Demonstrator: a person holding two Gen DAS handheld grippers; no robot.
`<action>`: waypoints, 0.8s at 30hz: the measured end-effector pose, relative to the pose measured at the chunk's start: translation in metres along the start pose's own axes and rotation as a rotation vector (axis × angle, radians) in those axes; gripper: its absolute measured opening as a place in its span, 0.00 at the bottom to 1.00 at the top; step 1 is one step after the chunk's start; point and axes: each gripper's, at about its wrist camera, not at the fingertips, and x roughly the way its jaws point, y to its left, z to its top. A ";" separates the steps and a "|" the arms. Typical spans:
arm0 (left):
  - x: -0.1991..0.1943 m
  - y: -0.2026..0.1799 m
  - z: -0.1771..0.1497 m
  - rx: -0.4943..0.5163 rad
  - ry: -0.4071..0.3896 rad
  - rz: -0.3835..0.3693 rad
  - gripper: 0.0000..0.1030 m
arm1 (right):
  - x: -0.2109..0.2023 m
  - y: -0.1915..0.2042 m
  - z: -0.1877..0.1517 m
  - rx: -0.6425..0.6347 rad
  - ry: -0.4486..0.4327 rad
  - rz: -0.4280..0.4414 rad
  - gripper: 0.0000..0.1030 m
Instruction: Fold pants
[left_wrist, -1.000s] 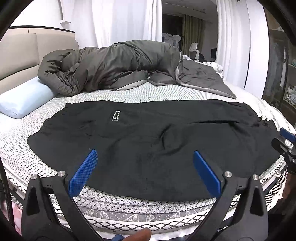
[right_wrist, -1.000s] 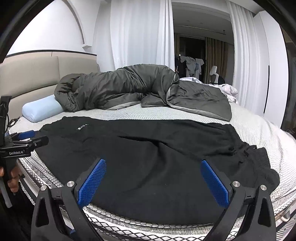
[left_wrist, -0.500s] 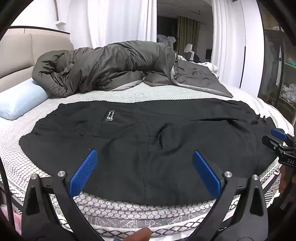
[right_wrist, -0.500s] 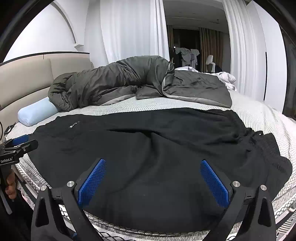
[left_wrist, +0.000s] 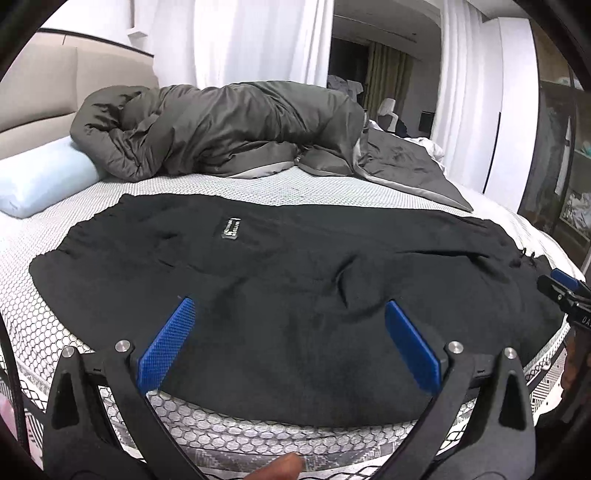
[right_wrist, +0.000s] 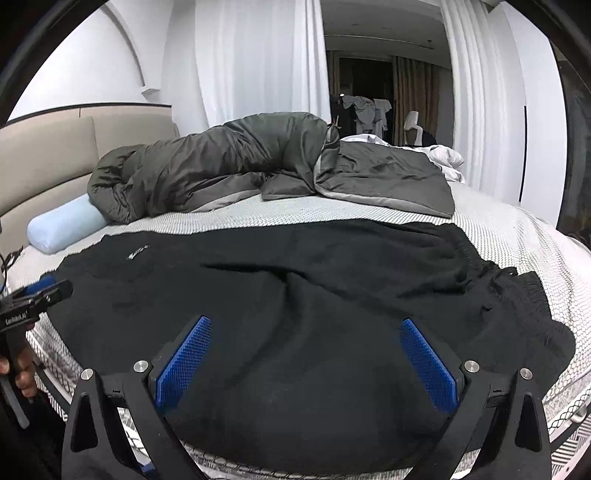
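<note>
Black pants lying crosswise on the bed, both claws wide open at the near edge.

The black pants (left_wrist: 295, 295) lie flat on the honeycomb-pattern mattress (left_wrist: 44, 325), long axis running left to right across both views, bunched elastic end at the right (right_wrist: 517, 295), logo patch (left_wrist: 231, 228) toward the left. The left gripper (left_wrist: 291, 343) and right gripper (right_wrist: 306, 365) hover over the near hem, each spread wide and holding nothing. Likely each takes the end on its own side. Beyond lie a grey duvet (left_wrist: 229, 125) and pale blue pillow (left_wrist: 40, 181).
</note>
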 end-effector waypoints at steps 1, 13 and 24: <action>0.001 0.003 0.001 -0.007 0.001 -0.001 0.99 | -0.001 -0.001 0.002 0.006 -0.001 0.001 1.00; -0.029 0.047 0.011 -0.032 -0.003 0.071 0.99 | -0.020 -0.017 0.041 0.022 0.049 -0.023 1.00; -0.020 0.190 0.017 -0.289 0.085 0.165 0.95 | -0.041 -0.089 0.051 0.127 0.036 -0.168 1.00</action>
